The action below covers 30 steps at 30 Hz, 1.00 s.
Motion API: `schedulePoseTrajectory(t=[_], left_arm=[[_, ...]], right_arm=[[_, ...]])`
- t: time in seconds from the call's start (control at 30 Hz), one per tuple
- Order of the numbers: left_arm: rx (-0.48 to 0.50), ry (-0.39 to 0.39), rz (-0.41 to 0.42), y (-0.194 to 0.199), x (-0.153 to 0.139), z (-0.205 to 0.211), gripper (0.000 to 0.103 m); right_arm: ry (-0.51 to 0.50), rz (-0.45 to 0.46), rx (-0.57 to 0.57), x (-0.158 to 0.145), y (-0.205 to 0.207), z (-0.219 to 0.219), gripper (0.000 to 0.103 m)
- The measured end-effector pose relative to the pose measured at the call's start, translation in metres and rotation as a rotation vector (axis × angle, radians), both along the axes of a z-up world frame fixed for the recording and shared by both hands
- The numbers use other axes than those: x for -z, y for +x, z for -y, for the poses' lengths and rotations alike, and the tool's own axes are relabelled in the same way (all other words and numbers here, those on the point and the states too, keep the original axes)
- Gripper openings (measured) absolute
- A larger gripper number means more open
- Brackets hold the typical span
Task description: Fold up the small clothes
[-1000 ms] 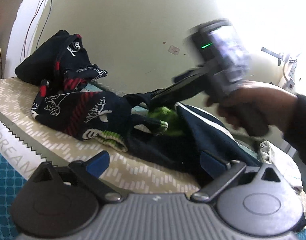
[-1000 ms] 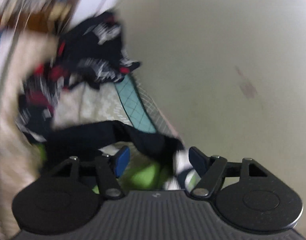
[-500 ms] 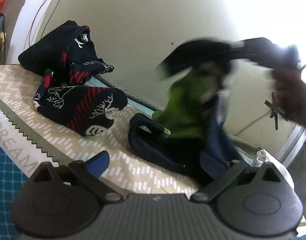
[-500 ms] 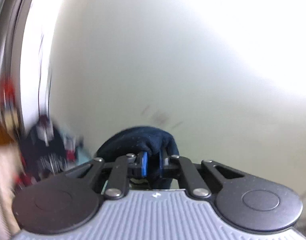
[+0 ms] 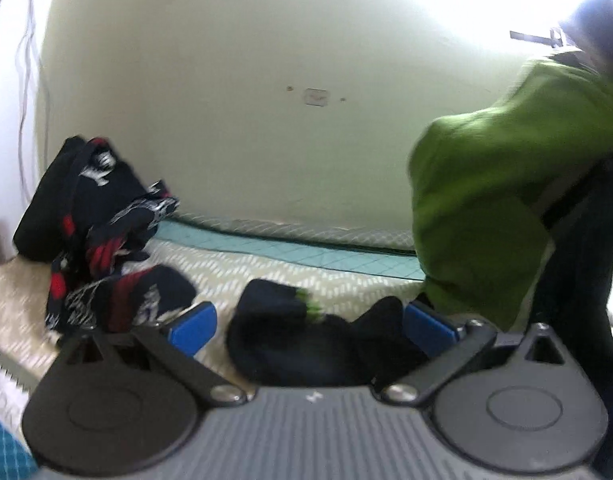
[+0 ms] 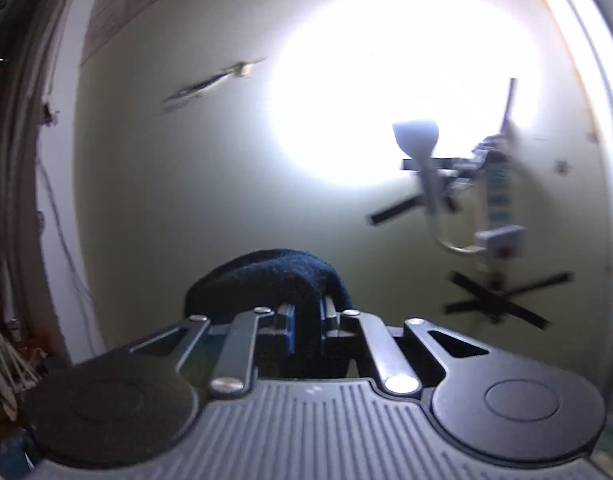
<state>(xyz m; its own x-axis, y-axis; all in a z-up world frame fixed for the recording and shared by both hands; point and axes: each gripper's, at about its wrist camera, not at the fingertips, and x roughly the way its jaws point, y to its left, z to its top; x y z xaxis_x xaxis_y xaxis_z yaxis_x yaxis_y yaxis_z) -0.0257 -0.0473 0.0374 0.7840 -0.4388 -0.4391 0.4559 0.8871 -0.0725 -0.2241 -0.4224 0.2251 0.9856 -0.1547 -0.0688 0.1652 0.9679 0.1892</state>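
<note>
Progress: you are at the start of this piece as I judge it; nothing in view lies flat or folded yet
Garment in hand: your right gripper (image 6: 305, 326) has its fingers (image 6: 288, 328) closed on a fold of the navy and green garment (image 5: 486, 216), which hangs in the air over the right end of the bed (image 5: 234, 268), green lining outward
Trailing end: a dark sleeve or hem (image 5: 274, 320) of that garment rests on the bed near its front edge, bunched, with a bit of green trim showing
Left gripper: your left gripper (image 5: 310, 326) hovers low over that bunched end with its blue fingers (image 5: 192, 326) spread wide and gripping nothing; the cloth lies between them, though you cannot tell from here whether either finger touches it
Left to do: by my reading, get the garment spread flat on the bed, then make every fold; the patterned black, red and white clothes (image 5: 102, 240) heaped at the left end toward the back edge also look unfolded
Surface: a bed with a beige cover in a pale chevron print and a teal quilted strip (image 5: 290, 250) along the back edge
Room: a pale green wall (image 5: 234, 80) stands just behind the bed, with thin cables hanging at the far left; the right wrist view shows strong glare, black tape crosses (image 6: 502, 300) and a small white fixture on that wall
</note>
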Motion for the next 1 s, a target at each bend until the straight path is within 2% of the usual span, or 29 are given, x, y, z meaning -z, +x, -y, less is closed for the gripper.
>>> schedulePoseTrajectory(t=[0.1, 0.17, 0.43, 0.53, 0.57, 0.6, 0.67, 0.8, 0.9, 1.0], left_arm=[[0.020, 0.034, -0.011, 0.011, 0.002, 0.021, 0.103], [0.044, 0.075, 0.008, 0.016, 0.004, 0.042, 0.103], [0.203, 0.261, 0.088, 0.021, 0.017, 0.131, 0.103], [0.237, 0.354, 0.078, 0.031, 0.030, 0.156, 0.103], [0.254, 0.365, 0.050, 0.036, 0.034, 0.162, 0.103], [0.276, 0.369, 0.022, 0.038, 0.037, 0.166, 0.103], [0.308, 0.378, 0.011, 0.035, 0.040, 0.171, 0.103], [0.406, 0.384, 0.143, 0.012, 0.031, 0.174, 0.103], [0.458, 0.433, 0.257, -0.001, 0.025, 0.183, 0.103], [0.494, 0.465, 0.298, -0.003, 0.026, 0.194, 0.103]], right_arm=[[0.088, -0.018, 0.128, 0.037, -0.058, 0.048, 0.000], [0.145, -0.012, 0.172, 0.061, -0.093, 0.070, 0.000], [0.366, -0.053, 0.324, 0.164, -0.159, 0.105, 0.000], [0.455, -0.053, 0.358, 0.198, -0.175, 0.112, 0.003], [0.477, -0.063, 0.366, 0.209, -0.179, 0.113, 0.010], [0.492, -0.077, 0.378, 0.218, -0.182, 0.113, 0.040], [0.524, -0.100, 0.418, 0.233, -0.193, 0.111, 0.070], [0.536, -0.117, 0.357, 0.233, -0.224, 0.102, 0.070], [0.434, -0.134, 0.324, 0.212, -0.231, 0.088, 0.070], [0.337, -0.153, 0.221, 0.192, -0.202, 0.071, 0.070]])
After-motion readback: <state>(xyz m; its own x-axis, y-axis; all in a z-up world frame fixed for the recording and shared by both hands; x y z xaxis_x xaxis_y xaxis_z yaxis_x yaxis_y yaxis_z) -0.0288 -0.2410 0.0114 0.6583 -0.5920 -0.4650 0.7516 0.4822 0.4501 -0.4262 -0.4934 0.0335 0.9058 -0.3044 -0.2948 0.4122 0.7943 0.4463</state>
